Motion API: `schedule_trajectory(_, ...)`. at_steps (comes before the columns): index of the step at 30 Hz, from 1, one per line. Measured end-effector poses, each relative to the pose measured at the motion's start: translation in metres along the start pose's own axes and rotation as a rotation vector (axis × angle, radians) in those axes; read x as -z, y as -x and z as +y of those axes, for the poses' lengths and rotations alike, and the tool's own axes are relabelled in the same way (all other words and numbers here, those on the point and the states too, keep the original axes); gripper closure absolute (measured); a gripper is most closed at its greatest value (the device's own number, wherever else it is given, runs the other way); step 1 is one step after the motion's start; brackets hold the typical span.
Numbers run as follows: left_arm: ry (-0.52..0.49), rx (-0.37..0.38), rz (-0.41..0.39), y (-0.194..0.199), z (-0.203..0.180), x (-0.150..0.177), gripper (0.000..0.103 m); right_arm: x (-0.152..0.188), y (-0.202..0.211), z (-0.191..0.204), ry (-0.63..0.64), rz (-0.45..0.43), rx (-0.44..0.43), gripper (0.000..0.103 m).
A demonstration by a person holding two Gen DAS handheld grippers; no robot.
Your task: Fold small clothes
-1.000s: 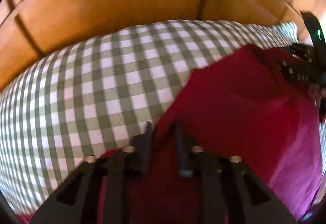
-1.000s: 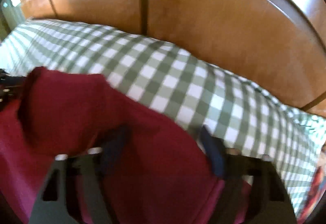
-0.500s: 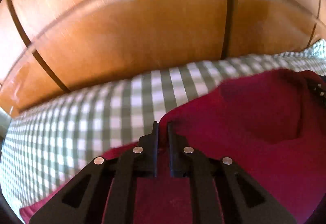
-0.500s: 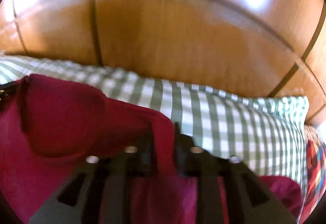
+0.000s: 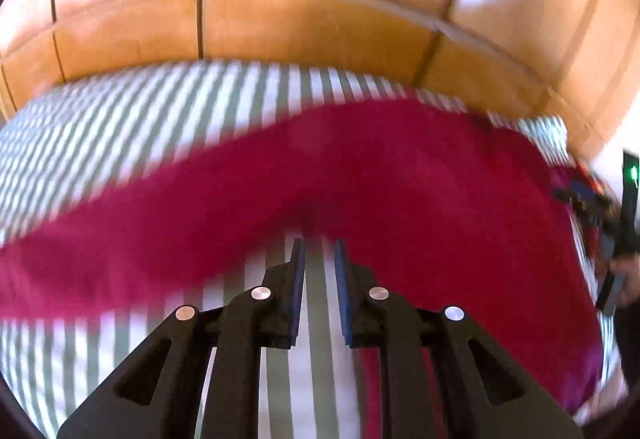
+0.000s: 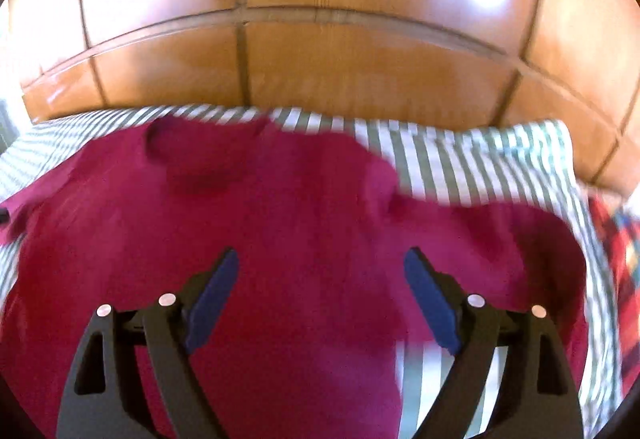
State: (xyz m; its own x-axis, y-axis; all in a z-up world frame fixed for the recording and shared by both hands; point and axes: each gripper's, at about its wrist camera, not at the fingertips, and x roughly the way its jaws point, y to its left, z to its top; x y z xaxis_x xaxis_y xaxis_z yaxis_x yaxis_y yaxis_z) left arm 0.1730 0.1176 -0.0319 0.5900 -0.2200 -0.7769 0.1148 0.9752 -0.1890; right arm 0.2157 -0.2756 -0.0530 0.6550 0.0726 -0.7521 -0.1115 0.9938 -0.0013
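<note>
We look along two hand-held tongs at a dark red garment (image 5: 400, 191) lying spread on a green-and-white checked cloth (image 5: 120, 127), close to its far edge, where a wooden panelled wall (image 6: 340, 63) rises behind. The left tongs (image 5: 319, 251) have just been opening a little; their jaws stand slightly apart with only checked cloth showing between them, and the garment's near edge lies just beyond their tips. The right tongs (image 6: 322, 263) have just been opening and stand wide above the garment, pads clear of it. Everything is motion-blurred.
</note>
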Motion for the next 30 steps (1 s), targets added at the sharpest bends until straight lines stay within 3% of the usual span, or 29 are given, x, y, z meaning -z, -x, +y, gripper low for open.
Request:
schedule_trajectory(5, -0.016, 0.045, 0.119, 0.022, -0.014, 0.095, 0.089, 0.082, 0.049, -0.015, -0.059, 0.095, 0.035, 0.019)
schedule_trajectory(9, -0.065, -0.02, 0.06, 0.043, -0.03, 0.134, 0.089, 0.136, 0.075, -0.024, -0.124, 0.169, 0.03, 0.02)
schedule_trajectory(11, -0.024, -0.014, 0.05, 0.046, -0.029, 0.139, 0.089, 0.16, 0.089, -0.026, -0.191, 0.17, -0.015, 0.026)
schedule_trajectory(13, -0.026, -0.013, 0.046, 0.05, -0.032, 0.142, 0.103, 0.17, 0.1, -0.023, -0.206, 0.164, -0.043, 0.048)
schedule_trajectory(14, -0.026, -0.001, 0.05, 0.051, -0.034, 0.144, 0.103, 0.173, 0.104, -0.021, -0.215, 0.167, -0.07, 0.061)
schedule_trajectory(16, -0.022, 0.022, 0.055, 0.051, -0.039, 0.143, 0.103, 0.171, 0.109, -0.015, -0.184, 0.17, -0.087, 0.075)
schedule_trajectory(18, 0.011, 0.039, 0.063, 0.049, -0.038, 0.138, 0.103, 0.17, 0.11, -0.012, -0.174, 0.172, -0.091, 0.078)
schedule_trajectory(20, 0.114, 0.116, 0.076, 0.05, -0.03, 0.138, 0.103, 0.172, 0.109, -0.014, -0.195, 0.176, -0.102, 0.078)
schedule_trajectory(21, 0.15, 0.149, 0.085, 0.051, -0.027, 0.139, 0.093, 0.173, 0.109, -0.016, -0.211, 0.18, -0.112, 0.078)
schedule_trajectory(22, 0.179, 0.161, 0.084, 0.054, -0.023, 0.14, 0.076, 0.172, 0.108, -0.018, -0.216, 0.182, -0.117, 0.077)
schedule_trajectory(24, 0.217, 0.179, 0.06, 0.062, -0.019, 0.143, 0.066, 0.172, 0.109, -0.018, -0.214, 0.19, -0.128, 0.075)
schedule_trajectory(27, 0.271, 0.23, 0.054, 0.07, -0.014, 0.147, 0.063, 0.173, 0.11, -0.017, -0.198, 0.198, -0.136, 0.071)
schedule_trajectory(30, 0.27, 0.243, 0.039, 0.074, -0.015, 0.151, 0.05, 0.177, 0.113, -0.015, -0.185, 0.198, -0.142, 0.071)
